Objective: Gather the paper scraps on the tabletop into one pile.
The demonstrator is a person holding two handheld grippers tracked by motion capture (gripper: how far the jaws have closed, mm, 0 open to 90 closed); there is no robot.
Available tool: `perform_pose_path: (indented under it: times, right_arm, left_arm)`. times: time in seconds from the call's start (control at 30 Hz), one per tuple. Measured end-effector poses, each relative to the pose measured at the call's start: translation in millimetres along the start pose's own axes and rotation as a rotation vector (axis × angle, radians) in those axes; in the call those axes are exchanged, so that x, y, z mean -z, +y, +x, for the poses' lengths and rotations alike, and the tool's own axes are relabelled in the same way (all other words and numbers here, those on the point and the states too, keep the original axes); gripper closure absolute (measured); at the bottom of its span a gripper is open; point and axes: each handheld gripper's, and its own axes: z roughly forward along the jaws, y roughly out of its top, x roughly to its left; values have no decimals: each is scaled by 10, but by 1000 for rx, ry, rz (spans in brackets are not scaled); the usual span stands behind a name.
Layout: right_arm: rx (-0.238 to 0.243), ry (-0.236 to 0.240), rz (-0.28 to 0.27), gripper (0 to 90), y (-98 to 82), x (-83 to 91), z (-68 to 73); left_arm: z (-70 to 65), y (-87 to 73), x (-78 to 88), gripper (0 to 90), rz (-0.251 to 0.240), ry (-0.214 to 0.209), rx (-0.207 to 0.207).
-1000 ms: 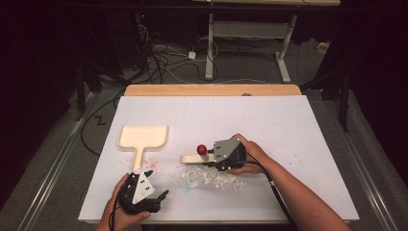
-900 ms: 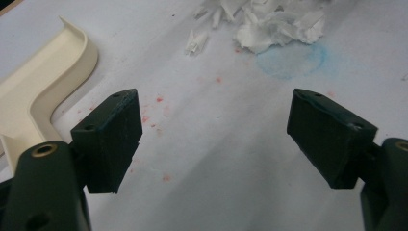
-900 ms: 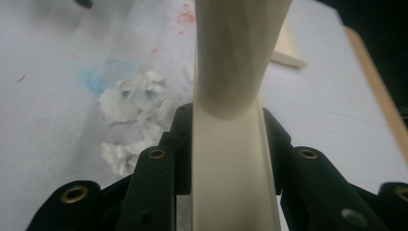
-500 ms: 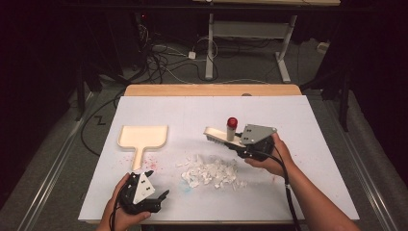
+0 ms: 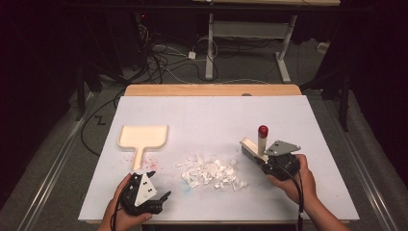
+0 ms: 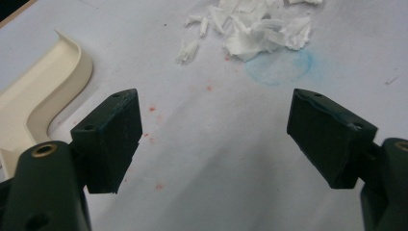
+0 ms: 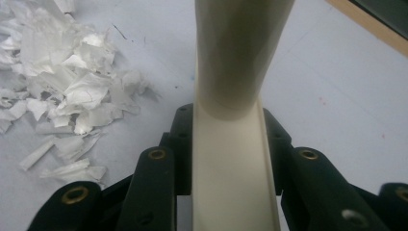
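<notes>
The right tool is clenched on the cream plastic hand brush with a red-tipped handle; the right gripper view shows its black jaws pressed against both flat sides of the brush's cream body. The brush stands just right of the heap of torn white paper scraps, handle upright, head low to the white-covered desk, a hold that looks suited to sweeping leftward. The cream plastic dustpan lies flat at the left of the heap, a little apart, its handle pointing toward the person, probably so the free hand can take it. The left tool is released, jaws wide apart and holding nothing, resting near the desk's front edge just beside that handle.
</notes>
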Motion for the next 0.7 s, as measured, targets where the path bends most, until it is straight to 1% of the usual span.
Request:
perform_pose_path:
  times: [0.03,0.07,0.13,0.17,0.2,0.23,0.27,0.37,0.43,0.5,0.53,0.57,0.6,0.63,0.67,0.7]
  right_arm:
    - [0,0,0,678,0,0,0]
    - [-13,12,-6,678,5,-29,42]
    - [-23,24,-2,677,25,-49,111]
    - [-22,25,-3,678,36,-61,151]
    - [-22,25,-3,678,36,-61,151]
    - [-16,21,0,677,50,-76,198]
    - [1,22,9,676,67,-94,245]
    - [10,10,5,676,154,-168,407]
    - [7,13,-3,676,208,-201,494]
    - [15,14,-16,677,273,-240,581]
    - [15,14,-16,677,273,-240,581]
    - [15,35,-27,677,338,-280,661]
    - [15,35,-27,677,338,-280,661]
    - [19,40,-41,677,369,-297,702]
    - [37,48,-48,677,427,-338,780]
    - [46,40,-59,678,454,-348,800]
  left_arm:
    - [1,2,-3,189,1,0,-4]
    - [9,3,-5,190,4,-1,-4]
    - [30,10,-5,190,-7,1,16]
    - [32,14,1,189,-10,3,18]
    - [32,14,1,189,-10,3,18]
    - [34,19,6,189,-14,2,18]
    - [34,22,7,189,-17,3,17]
    - [48,25,5,189,-18,4,21]
    - [55,27,5,189,-19,5,22]
    - [63,29,4,189,-23,5,27]
    - [63,29,4,189,-23,5,27]
    - [66,29,2,190,-23,6,27]
    - [66,29,-1,190,-22,4,27]
    - [67,30,-7,189,-21,5,26]
    - [65,33,-13,190,-15,0,17]
    - [65,33,-13,190,-15,0,17]
